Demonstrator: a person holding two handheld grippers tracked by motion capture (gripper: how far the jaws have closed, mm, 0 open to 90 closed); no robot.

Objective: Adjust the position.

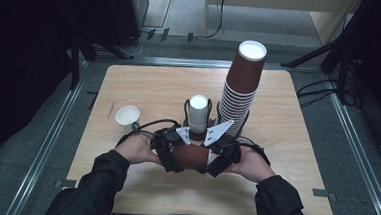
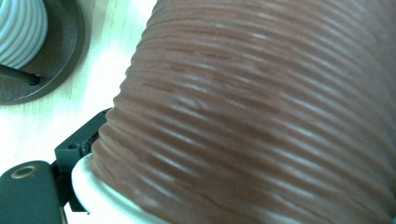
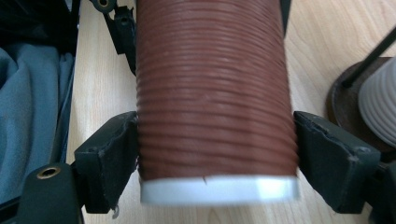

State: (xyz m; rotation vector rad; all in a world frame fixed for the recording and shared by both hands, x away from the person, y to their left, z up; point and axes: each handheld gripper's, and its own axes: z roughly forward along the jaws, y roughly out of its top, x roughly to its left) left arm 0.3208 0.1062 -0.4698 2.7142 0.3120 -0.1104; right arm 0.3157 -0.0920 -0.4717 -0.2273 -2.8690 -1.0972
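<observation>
A brown ribbed paper cup (image 1: 191, 156) lies on its side just above the table's front middle, held between both grippers. My left gripper (image 1: 175, 156) clamps its left end and my right gripper (image 1: 211, 160) its right end. In the right gripper view the cup (image 3: 215, 93) sits squeezed between both black jaws of my right gripper (image 3: 217, 149), its white edge nearest the camera. In the left gripper view the cup (image 2: 261, 112) is very close, with one black finger (image 2: 77, 145) pressed against its side by the white rim.
A tall leaning stack of brown cups (image 1: 239, 90) stands behind the grippers at centre right. A white ribbed cup on a dark round stand (image 1: 197, 114) is directly behind them. A single white cup (image 1: 128, 117) stands at the left. The wooden table (image 1: 145, 84) ends close on all sides.
</observation>
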